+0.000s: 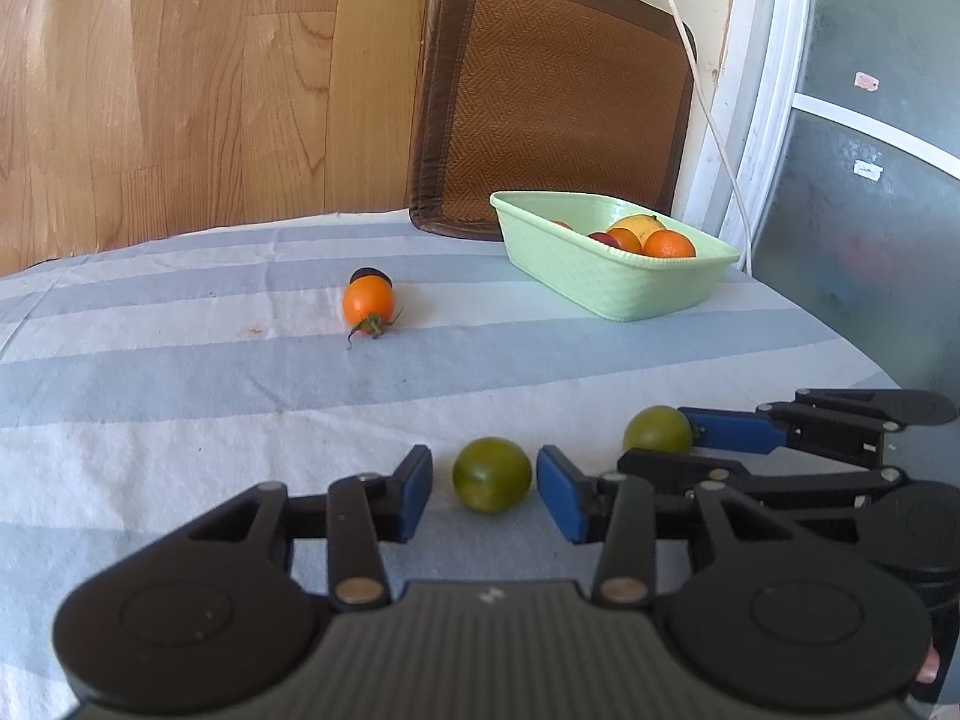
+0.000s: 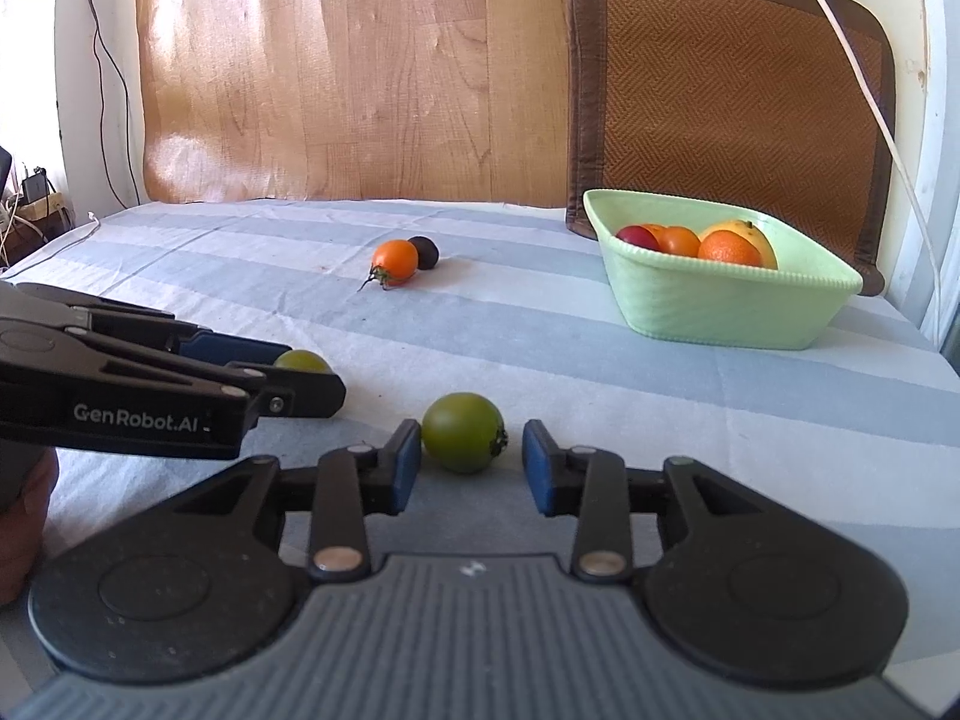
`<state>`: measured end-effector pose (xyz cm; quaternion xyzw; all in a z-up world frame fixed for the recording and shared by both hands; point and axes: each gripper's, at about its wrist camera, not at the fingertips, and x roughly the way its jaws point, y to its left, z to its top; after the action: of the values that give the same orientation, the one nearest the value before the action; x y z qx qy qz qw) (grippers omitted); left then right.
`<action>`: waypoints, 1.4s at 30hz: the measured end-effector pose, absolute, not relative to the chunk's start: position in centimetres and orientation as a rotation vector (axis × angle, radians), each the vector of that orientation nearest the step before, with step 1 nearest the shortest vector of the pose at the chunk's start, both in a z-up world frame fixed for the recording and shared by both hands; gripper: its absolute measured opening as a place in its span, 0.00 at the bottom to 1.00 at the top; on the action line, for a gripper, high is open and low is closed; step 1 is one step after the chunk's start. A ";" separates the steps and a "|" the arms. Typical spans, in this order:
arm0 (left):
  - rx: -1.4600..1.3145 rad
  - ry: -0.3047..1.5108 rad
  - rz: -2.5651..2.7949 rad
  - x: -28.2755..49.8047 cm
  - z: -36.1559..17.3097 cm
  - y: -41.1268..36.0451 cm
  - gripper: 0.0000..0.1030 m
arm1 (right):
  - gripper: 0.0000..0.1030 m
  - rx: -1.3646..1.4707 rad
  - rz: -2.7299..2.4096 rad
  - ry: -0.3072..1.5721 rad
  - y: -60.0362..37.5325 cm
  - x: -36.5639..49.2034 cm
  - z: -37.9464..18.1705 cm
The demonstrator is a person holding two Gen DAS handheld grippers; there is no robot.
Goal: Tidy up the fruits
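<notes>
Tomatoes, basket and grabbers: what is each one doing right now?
left gripper: open.
left green tomato: on the cloth between the left gripper's pads, not squeezed.
right gripper: open.
right green tomato: on the cloth between the right gripper's pads, not squeezed.
orange tomato: on the cloth, touching the dark fruit.
basket: upright, holding several fruits.

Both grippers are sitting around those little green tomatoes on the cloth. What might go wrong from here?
The left gripper and right gripper are open, so each green tomato lies loose and might roll across the striped cloth. The grippers sit close together and could bump. The green basket already holds fruit; dropped tomatoes may bounce out.
</notes>
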<state>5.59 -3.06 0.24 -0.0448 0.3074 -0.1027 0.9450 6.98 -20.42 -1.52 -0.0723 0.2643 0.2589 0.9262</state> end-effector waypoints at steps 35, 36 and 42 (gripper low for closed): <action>-0.100 0.623 -0.202 5.6 0.2 -2.5 0.47 | 0.41 -0.152 0.521 0.538 -20.5 7.0 -1.5; -0.097 0.623 -0.201 5.6 0.2 -2.6 0.47 | 0.41 -0.151 0.522 0.538 -20.5 7.0 -1.5; -0.066 0.624 -0.193 5.5 0.2 -3.2 0.49 | 0.41 -0.140 0.525 0.542 -20.5 7.0 -1.5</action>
<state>5.51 -3.18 0.21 -0.0322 0.3065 -0.0949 0.9466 7.04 -20.48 -1.48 -0.0682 0.2643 0.2562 0.9273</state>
